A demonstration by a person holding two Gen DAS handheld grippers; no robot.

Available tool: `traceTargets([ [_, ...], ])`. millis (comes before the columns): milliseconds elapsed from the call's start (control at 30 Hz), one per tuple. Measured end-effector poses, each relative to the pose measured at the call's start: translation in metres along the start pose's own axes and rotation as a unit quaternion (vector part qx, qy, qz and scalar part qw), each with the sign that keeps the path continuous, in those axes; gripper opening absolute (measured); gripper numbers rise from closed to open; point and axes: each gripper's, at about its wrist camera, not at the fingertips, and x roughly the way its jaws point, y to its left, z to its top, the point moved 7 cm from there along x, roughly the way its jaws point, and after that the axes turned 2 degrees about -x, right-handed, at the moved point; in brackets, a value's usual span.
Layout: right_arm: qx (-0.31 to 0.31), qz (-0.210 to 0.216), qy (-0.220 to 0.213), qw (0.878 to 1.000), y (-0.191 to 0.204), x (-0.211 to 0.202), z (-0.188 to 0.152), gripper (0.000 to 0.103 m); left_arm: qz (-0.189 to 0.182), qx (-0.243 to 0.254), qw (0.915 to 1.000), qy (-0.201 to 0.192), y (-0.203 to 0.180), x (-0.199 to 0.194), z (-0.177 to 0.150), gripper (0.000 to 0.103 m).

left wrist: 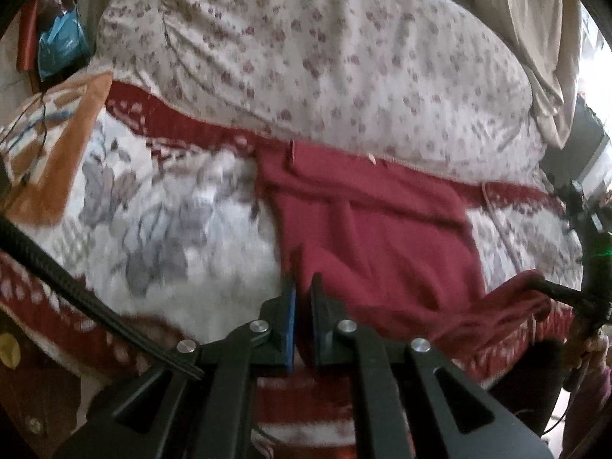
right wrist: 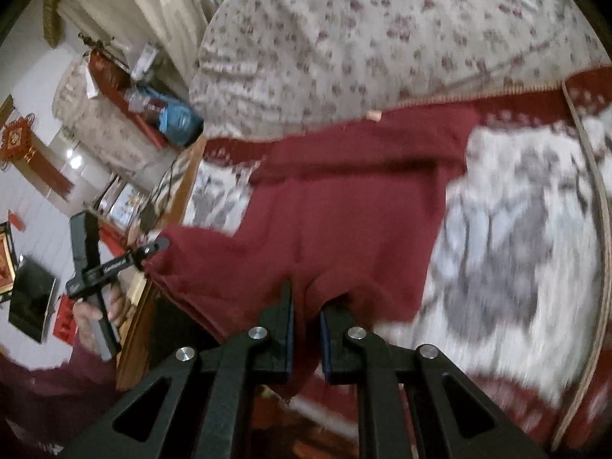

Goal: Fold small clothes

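A dark red garment (left wrist: 378, 229) lies on a bed blanket, its near edge lifted off the bed. My left gripper (left wrist: 303, 287) is shut on its near left corner. In the left wrist view the right gripper (left wrist: 543, 283) grips the garment's near right corner. In the right wrist view my right gripper (right wrist: 306, 298) is shut on a bunched fold of the same garment (right wrist: 344, 199). There the left gripper (right wrist: 155, 246) pinches the garment's other corner at the left, held by a hand.
A white, grey and red patterned blanket (left wrist: 160, 206) covers the bed. A bulky floral quilt (left wrist: 325, 49) lies behind the garment. An orange-patterned pillow (left wrist: 53, 145) sits at far left. A blue packet (right wrist: 179, 118) lies on a bedside shelf. The wooden bed edge (right wrist: 134, 329) runs below the garment.
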Motion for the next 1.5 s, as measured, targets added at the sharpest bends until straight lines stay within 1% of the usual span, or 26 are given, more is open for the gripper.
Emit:
traceTargets([
  [100,-0.001,-0.013,-0.023,1.000,-0.002,0.009,0.036,0.012,0.000,-0.011,0.9999,-0.009,0.002,0.016,0.030,0.006],
  [200,0.000,-0.031,-0.038,0.999,-0.016,0.023,0.075,0.012,0.008,-0.017,0.9997,-0.016,0.001,0.049,0.067,0.006],
  [400,0.048,-0.076,-0.052,0.995,-0.072,0.064,0.139,0.012,0.027,-0.024,0.9993,-0.002,-0.002,0.126,0.121,0.006],
  [500,0.079,-0.100,-0.052,0.990,-0.111,0.091,0.159,0.012,0.036,-0.039,0.9983,0.021,0.003,0.172,0.138,0.006],
  [567,0.088,-0.108,-0.040,0.989,-0.133,0.112,0.167,0.016,0.039,-0.053,0.9971,0.038,0.010,0.199,0.142,0.009],
  [600,0.079,-0.121,-0.034,0.989,-0.142,0.122,0.170,0.027,0.039,-0.060,0.9966,0.042,0.014,0.208,0.144,0.015],
  [633,0.072,-0.133,-0.029,0.988,-0.148,0.127,0.172,0.036,0.034,-0.072,0.9959,0.041,0.019,0.213,0.147,0.023],
  [667,0.077,-0.137,-0.026,0.987,-0.154,0.130,0.173,0.047,0.017,-0.088,0.9953,0.037,0.023,0.214,0.151,0.043],
  [700,0.101,-0.124,-0.036,0.986,-0.161,0.126,0.176,0.051,0.005,-0.098,0.9946,0.034,0.024,0.212,0.154,0.055],
  [733,0.116,-0.121,-0.049,0.985,-0.164,0.120,0.177,0.056,-0.006,-0.108,0.9939,0.025,0.026,0.205,0.158,0.058],
  [767,0.131,-0.130,-0.077,0.980,-0.168,0.105,0.180,0.065,-0.006,-0.108,0.9940,0.015,0.028,0.197,0.161,0.060],
  [833,0.127,-0.125,-0.106,0.978,-0.161,0.082,0.181,0.067,0.007,-0.093,0.9956,0.002,0.029,0.184,0.163,0.062],
  [867,0.113,-0.110,-0.105,0.982,-0.149,0.076,0.178,0.067,0.012,-0.088,0.9961,0.003,0.027,0.182,0.163,0.063],
  [933,0.074,-0.098,-0.095,0.988,-0.127,0.074,0.170,0.067,0.016,-0.072,0.9972,0.012,0.023,0.180,0.156,0.063],
  [1000,0.029,-0.116,-0.070,0.990,-0.111,0.088,0.164,0.067,0.024,-0.061,0.9976,0.023,0.021,0.188,0.150,0.065],
  [1033,0.011,-0.136,-0.050,0.989,-0.109,0.103,0.163,0.067,0.042,-0.052,0.9973,0.031,0.020,0.197,0.147,0.065],
  [1067,0.006,-0.149,-0.039,0.988,-0.111,0.114,0.164,0.066,0.063,-0.046,0.9962,0.040,0.021,0.206,0.144,0.065],
  [1100,0.010,-0.164,-0.028,0.986,-0.119,0.129,0.167,0.066,0.089,-0.039,0.9934,0.061,0.024,0.221,0.138,0.065],
  [1133,0.023,-0.174,-0.020,0.984,-0.129,0.141,0.171,0.066,0.095,-0.035,0.9916,0.080,0.027,0.233,0.133,0.065],
  [1167,0.037,-0.189,-0.010,0.981,-0.143,0.153,0.176,0.066,0.096,-0.033,0.9903,0.095,0.030,0.243,0.128,0.065],
  [1233,0.062,-0.222,0.003,0.973,-0.171,0.176,0.183,0.065,0.089,-0.039,0.9893,0.109,0.038,0.253,0.122,0.067],
  [1267,0.069,-0.228,0.013,0.971,-0.181,0.187,0.185,0.065,0.080,-0.048,0.9896,0.110,0.041,0.252,0.122,0.068],
  [1333,0.069,-0.233,0.012,0.970,-0.183,0.190,0.191,0.065,0.059,-0.063,0.9907,0.105,0.046,0.237,0.124,0.068],
  [1367,0.068,-0.231,0.009,0.971,-0.179,0.186,0.192,0.065,0.054,-0.062,0.9919,0.097,0.047,0.228,0.125,0.068],
  [1433,0.066,-0.207,-0.008,0.976,-0.164,0.165,0.189,0.065,0.043,-0.046,0.9949,0.079,0.049,0.201,0.125,0.068],
  [1500,0.065,-0.179,-0.016,0.982,-0.144,0.139,0.177,0.071,0.026,-0.029,0.9965,0.074,0.048,0.179,0.118,0.071],
])
